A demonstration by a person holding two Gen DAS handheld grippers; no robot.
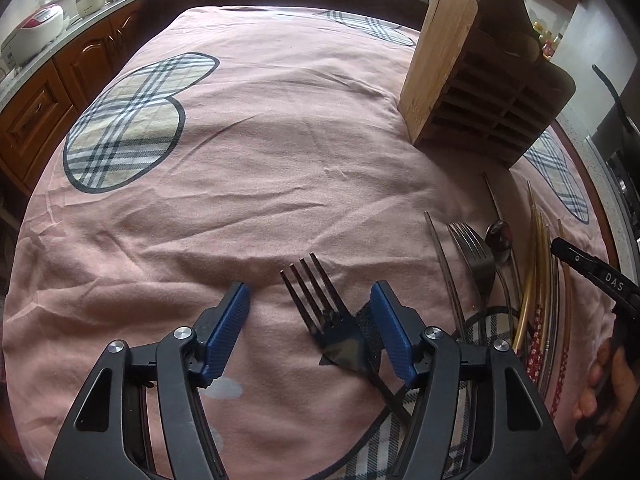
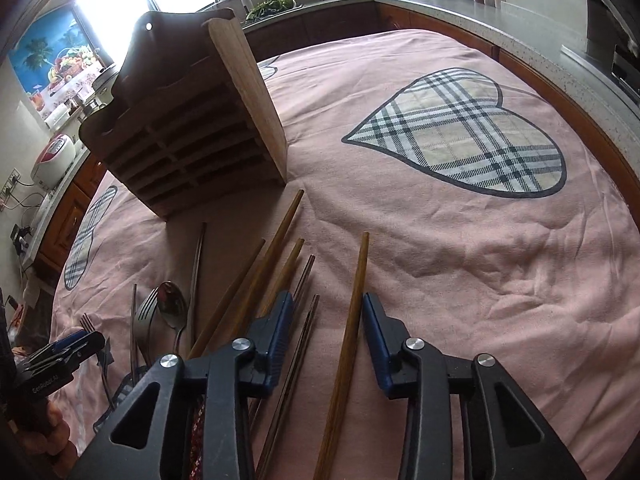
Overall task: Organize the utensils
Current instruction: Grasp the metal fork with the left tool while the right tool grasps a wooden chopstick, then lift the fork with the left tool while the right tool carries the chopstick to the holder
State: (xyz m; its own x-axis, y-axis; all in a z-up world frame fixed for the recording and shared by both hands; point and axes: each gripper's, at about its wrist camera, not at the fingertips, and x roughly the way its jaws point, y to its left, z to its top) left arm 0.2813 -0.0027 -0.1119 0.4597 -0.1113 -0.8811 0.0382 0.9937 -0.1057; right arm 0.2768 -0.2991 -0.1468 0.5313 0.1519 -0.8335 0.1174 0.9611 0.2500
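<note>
While most of both views is filled by a wrinkled pink cloth (image 1: 280, 152) printed with plaid hearts, a slatted wooden utensil holder (image 1: 472, 80) is seen standing upright on it, beyond the loose cutlery. Dark wooden kitchen cabinets (image 1: 60, 80) under a grey counter are visible around the cloth's edge.

The left gripper (image 1: 310, 304) is held low over the cloth with its blue-padded jaws partly open. A dark metal fork (image 1: 320, 312) lies between them, tines pointing away, close to the right pad (whether that pad touches it cannot be told); the left pad is clearly apart from it.

The right gripper (image 2: 328, 312) is set with its jaws narrower, around a long brown wooden chopstick (image 2: 352, 320) lying on the cloth. This chopstick runs just beside the right pad, and a gap is left to the left pad, so no squeeze is shown. Two thin dark chopsticks (image 2: 304, 312) also lie inside that gap, beside the left pad, and could get in the way.

Further left, more brown wooden chopsticks (image 2: 276, 252), a silver spoon (image 2: 172, 308) and a silver fork (image 2: 146, 312) are crowded together, some overlapping. A person's hand (image 1: 604, 384) is seen on the right gripper's handle.
</note>
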